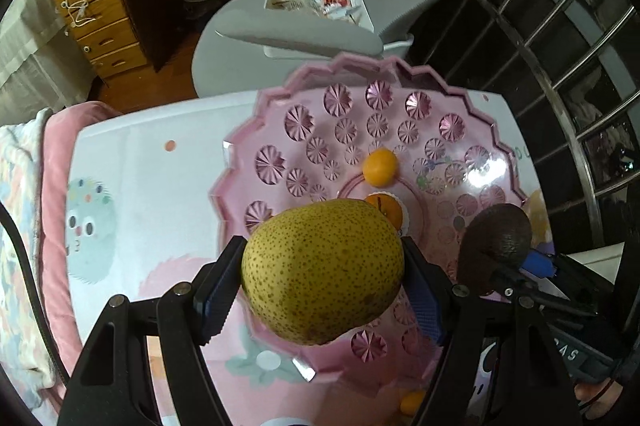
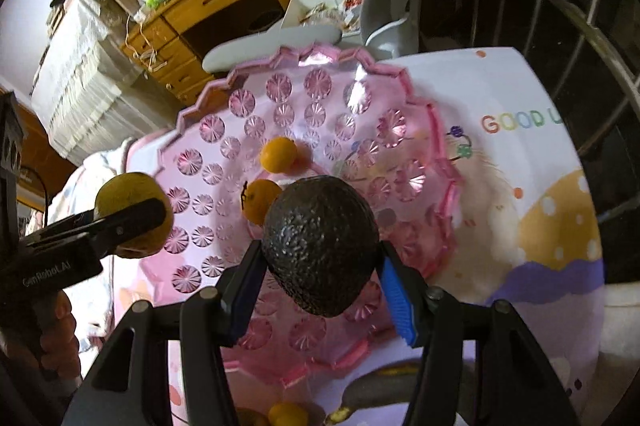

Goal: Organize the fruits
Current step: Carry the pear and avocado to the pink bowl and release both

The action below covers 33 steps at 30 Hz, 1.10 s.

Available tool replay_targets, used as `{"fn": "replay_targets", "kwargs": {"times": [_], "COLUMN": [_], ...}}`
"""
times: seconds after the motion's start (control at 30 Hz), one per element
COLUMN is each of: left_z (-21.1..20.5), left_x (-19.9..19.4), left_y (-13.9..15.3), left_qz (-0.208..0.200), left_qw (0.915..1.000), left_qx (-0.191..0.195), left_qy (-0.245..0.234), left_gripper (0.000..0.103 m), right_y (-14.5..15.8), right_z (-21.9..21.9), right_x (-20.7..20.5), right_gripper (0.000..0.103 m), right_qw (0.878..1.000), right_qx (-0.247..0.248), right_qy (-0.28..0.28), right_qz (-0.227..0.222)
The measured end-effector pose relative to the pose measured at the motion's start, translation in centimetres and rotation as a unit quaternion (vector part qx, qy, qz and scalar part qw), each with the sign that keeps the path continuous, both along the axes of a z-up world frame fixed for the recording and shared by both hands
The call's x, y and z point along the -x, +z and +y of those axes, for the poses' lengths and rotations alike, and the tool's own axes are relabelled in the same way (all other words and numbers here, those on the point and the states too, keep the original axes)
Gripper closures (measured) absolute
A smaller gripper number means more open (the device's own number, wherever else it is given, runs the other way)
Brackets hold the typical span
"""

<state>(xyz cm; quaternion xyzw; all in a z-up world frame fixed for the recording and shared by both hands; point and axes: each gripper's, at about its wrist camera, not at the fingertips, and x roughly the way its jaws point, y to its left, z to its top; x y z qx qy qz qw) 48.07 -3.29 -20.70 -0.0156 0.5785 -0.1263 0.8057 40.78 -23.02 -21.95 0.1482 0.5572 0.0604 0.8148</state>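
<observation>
Pear [image 1: 322, 272] fills lower centre of left view, clamped between pads of my left hand-held gripper [image 1: 322, 276]. Avocado [image 2: 320, 246], dark and bumpy, sits same way in my right hand-held gripper [image 2: 320, 258], lower centre of right view. Both hang above pink tray [image 2: 400, 77] on table [image 2: 500, 85]. Two small oranges [image 2: 279, 154] already lie near tray centre. Step in hand, I judge: carrying fruits to tray. Next move calls for lowering each onto bare part, clear of oranges, then opening slowly so round fruit does not roll.
</observation>
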Motion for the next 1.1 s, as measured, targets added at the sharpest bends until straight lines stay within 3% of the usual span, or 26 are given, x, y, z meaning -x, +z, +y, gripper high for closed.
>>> {"fn": "replay_targets", "kwargs": {"times": [0.37,0.63,0.8,1.1], "left_z": [-1.5,-1.1,-0.9,-0.2], "left_x": [-0.6,-0.4,0.3,2.6], "left_y": [-2.8,-3.0,-0.9,2.7], "left_qz": [0.029,0.042,0.016,-0.007], "left_qw": [0.9992,0.9986,0.9998,0.9998], "left_qx": [-0.027,-0.028,-0.004,0.007], "left_qy": [-0.001,0.012,0.011,0.015], "left_gripper": [0.029,0.029,0.02,0.02], "right_y": [-1.4,-0.2,0.6,3.2], "right_z": [1.0,1.1,0.5,-0.2], "right_x": [-0.9,-0.5,-0.1,2.1], "right_gripper": [0.046,0.046,0.046,0.046], "right_qw": [1.0,0.999,1.0,1.0], "right_qx": [0.012,0.024,0.012,0.005], "right_qy": [0.02,0.028,0.018,0.01], "right_qz": [0.012,-0.002,-0.004,-0.022]}}
